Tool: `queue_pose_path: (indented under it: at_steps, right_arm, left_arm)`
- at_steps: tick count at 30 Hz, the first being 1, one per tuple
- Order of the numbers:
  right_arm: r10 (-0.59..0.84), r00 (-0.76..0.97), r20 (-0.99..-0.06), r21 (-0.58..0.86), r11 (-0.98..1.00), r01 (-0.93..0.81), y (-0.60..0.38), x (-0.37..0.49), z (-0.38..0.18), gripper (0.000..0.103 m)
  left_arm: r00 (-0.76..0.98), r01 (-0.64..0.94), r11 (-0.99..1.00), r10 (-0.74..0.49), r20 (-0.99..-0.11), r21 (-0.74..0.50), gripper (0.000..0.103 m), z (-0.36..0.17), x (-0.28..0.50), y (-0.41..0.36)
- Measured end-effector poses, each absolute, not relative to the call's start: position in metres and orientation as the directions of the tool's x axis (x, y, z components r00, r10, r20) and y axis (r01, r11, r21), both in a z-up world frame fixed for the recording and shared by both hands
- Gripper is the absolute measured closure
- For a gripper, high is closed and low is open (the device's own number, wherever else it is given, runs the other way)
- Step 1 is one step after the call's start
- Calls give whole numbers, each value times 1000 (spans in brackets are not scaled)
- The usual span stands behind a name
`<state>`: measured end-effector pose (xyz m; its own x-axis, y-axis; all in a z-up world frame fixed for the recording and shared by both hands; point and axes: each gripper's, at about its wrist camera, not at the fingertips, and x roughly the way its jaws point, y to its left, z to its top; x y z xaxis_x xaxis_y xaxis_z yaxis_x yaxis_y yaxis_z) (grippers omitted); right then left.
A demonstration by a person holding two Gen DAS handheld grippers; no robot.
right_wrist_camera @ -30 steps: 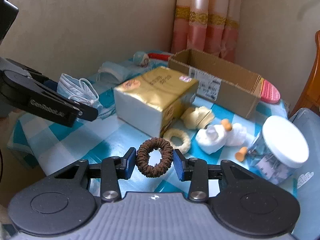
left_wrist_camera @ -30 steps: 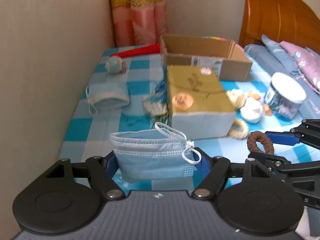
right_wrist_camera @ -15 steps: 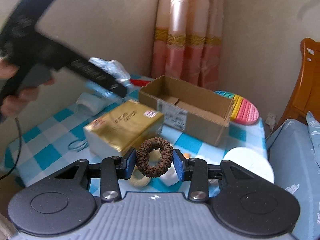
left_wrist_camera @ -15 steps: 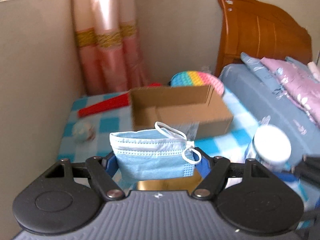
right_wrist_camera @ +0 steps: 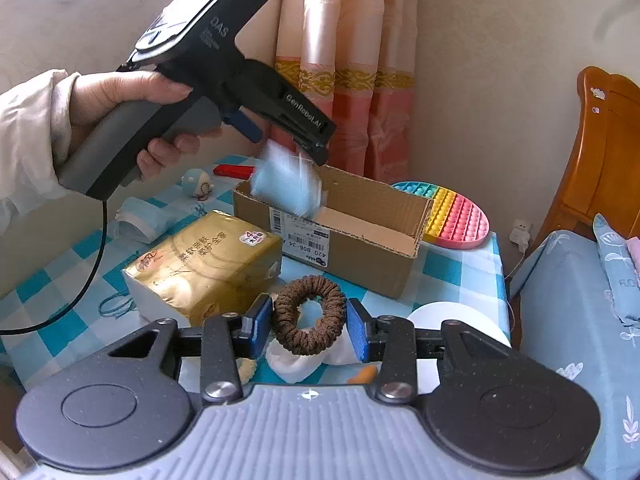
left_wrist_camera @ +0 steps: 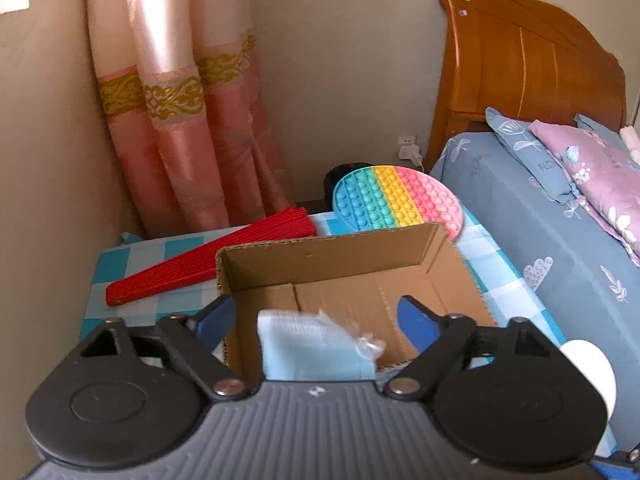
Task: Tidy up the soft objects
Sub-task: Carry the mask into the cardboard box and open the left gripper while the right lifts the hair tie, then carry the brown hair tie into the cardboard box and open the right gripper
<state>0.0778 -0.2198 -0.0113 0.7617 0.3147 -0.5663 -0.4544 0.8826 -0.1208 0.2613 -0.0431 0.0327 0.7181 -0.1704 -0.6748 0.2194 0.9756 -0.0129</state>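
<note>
Checked desk (right_wrist_camera: 60, 320): over the box (right_wrist_camera: 360, 216), left hand-held gripper (left_wrist_camera: 316, 312) opening wide, limp mask (left_wrist_camera: 312, 348) dropping; right hand-held gripper (right_wrist_camera: 306, 322) pinching springy hair tie (right_wrist_camera: 308, 314) at its sides.

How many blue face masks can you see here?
2: one face mask falling blurred from the open left gripper above the cardboard box; another mask lying on the table. Others may be hidden.

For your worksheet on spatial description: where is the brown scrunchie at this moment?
In the right wrist view, the scrunchie sits low and central, clamped between the right gripper's blue pads, in front of the cardboard box and right of the gold tissue pack.
</note>
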Motion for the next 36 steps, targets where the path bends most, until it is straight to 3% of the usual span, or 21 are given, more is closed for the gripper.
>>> queue_pose_path:
  at_steps: [10, 22, 32, 34, 36]
  right_arm:
    - [309, 768, -561, -119, 888, -445, -221, 88, -5, 58]
    - [279, 786, -551, -133, 901, -413, -214, 137, 24, 58]
    - [227, 777, -587, -181, 899, -400, -188, 215, 33, 58]
    - [205, 772, -601, -189, 902, -387, -184, 232, 32, 55]
    - [196, 760, -620, -178, 908, -380, -182, 246, 31, 32]
  left_arm:
    - [789, 126, 992, -120, -603, -34, 5, 41, 195, -7]
    - [773, -11, 999, -24, -633, -51, 4, 8, 89, 23]
    - [755, -70, 997, 45, -654, -12, 3, -9, 67, 43]
    - [754, -68, 998, 50, -655, -3, 3, -11, 64, 45]
    - [751, -69, 998, 54, -658, 4, 3, -13, 60, 48]
